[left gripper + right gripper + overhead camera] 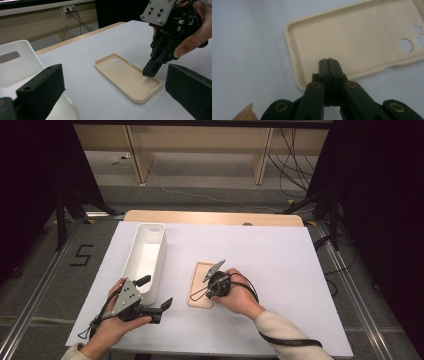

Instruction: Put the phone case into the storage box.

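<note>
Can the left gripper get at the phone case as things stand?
Probably yes. The left gripper is open, and bare table lies between it and the phone case; only the right gripper crowds its far end.

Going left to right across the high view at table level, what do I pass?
left gripper → white bin → beige phone case → right gripper, its jaws pressed together on the case's edge → bare white table.

A long white bin [145, 255] lies on the worktop's [280, 250] white sheet, left of centre. Beyond, cables [292, 165] trail across the grey floor [210, 195].
</note>
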Tool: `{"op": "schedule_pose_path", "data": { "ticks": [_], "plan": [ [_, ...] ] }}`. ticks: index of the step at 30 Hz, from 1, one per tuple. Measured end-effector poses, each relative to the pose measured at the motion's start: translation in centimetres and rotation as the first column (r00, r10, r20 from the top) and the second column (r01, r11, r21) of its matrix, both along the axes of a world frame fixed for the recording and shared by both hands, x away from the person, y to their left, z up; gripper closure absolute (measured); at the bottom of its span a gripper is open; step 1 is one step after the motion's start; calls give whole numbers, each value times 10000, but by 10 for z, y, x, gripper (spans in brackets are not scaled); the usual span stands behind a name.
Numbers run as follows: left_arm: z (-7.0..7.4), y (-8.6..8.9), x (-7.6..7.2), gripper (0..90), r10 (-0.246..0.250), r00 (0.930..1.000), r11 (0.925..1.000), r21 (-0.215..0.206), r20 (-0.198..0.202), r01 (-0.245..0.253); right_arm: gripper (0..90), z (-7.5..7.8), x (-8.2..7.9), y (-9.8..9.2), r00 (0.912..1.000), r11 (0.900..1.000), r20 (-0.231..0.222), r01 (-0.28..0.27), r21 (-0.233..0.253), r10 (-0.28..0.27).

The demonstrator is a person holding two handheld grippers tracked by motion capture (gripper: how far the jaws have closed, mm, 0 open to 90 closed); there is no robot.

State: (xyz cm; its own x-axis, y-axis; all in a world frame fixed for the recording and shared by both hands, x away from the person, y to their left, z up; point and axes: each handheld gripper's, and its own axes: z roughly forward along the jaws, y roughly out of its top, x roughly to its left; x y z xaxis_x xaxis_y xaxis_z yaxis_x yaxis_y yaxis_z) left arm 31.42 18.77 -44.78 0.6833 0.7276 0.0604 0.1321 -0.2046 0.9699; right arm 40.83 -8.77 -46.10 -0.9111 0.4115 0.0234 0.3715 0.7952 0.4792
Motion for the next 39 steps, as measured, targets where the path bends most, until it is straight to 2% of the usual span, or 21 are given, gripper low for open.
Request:
{"op": "schedule_pose_path", "data": {
  "ticks": [12, 26, 36, 39],
  "plan": [
    [0, 0, 0, 21, -6, 10000, 10000, 17, 5, 6, 900, -1, 0, -4, 9999, 9999, 116, 119, 12, -119],
    [0, 0, 0, 20, -17, 10000, 10000, 37, 9, 17, 900, -3, -1, -3, 10000, 10000, -28, 83, 28, -83],
    [0, 0, 0, 20, -21, 10000, 10000, 80, 47, 21, 825, 1, -1, -12, 9993, 9989, 266, 236, 404, -247],
    [0, 0, 0, 20, -24, 10000, 10000, 69, 44, 24, 807, 2, -1, -14, 9993, 9980, 236, 274, 573, -288]
  ]
}}
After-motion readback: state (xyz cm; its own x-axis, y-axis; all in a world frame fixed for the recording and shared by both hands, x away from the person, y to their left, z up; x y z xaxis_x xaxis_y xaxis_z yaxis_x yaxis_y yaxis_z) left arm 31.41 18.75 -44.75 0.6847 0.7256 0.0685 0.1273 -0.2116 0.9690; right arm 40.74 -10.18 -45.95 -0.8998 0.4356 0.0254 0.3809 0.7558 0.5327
